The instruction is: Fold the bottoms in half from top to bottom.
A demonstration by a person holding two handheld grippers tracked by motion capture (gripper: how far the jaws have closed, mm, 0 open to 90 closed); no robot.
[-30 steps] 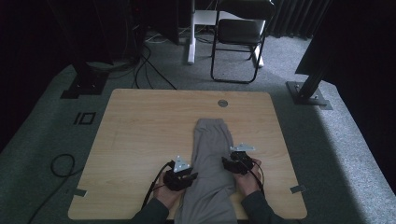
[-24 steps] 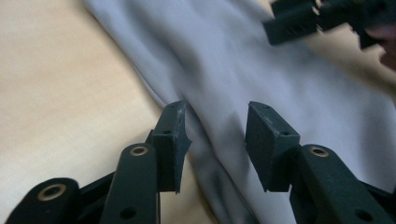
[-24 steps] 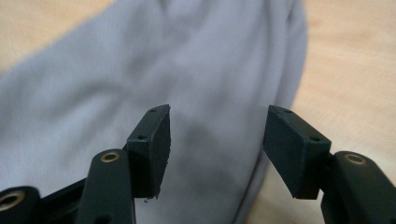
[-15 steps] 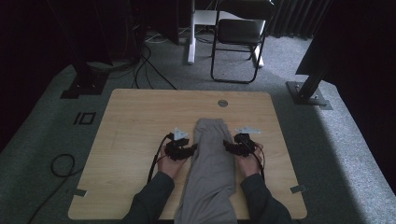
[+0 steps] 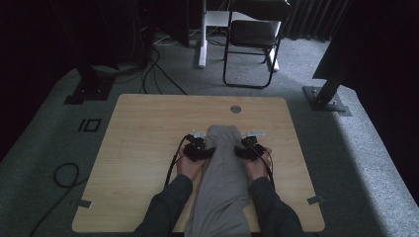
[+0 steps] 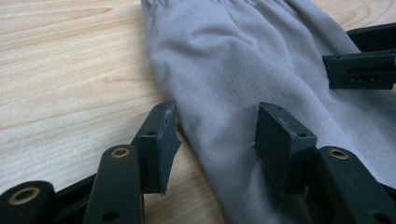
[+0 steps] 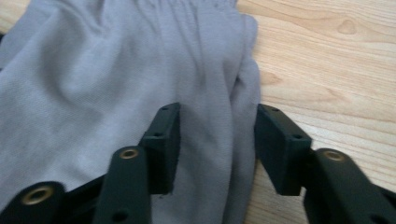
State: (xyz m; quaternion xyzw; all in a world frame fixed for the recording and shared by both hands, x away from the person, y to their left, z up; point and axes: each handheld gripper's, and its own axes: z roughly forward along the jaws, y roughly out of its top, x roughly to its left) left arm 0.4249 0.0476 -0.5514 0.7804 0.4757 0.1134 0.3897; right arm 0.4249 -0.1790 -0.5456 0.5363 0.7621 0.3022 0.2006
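A light wooden table [image 5: 148, 148] carries grey trousers [image 5: 220, 182] lying lengthwise from centre toward six o'clock.

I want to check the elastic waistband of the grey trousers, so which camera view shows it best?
The right gripper view: the gathered waistband runs close and sharp along its top edge. The left gripper view catches the waistband too, partly cut off. The high view shows the whole trousers, with the waistband small and dim.

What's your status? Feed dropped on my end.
Left tongs just opening over trousers edge. Right tongs closing astride other edge. Nothing in the way.
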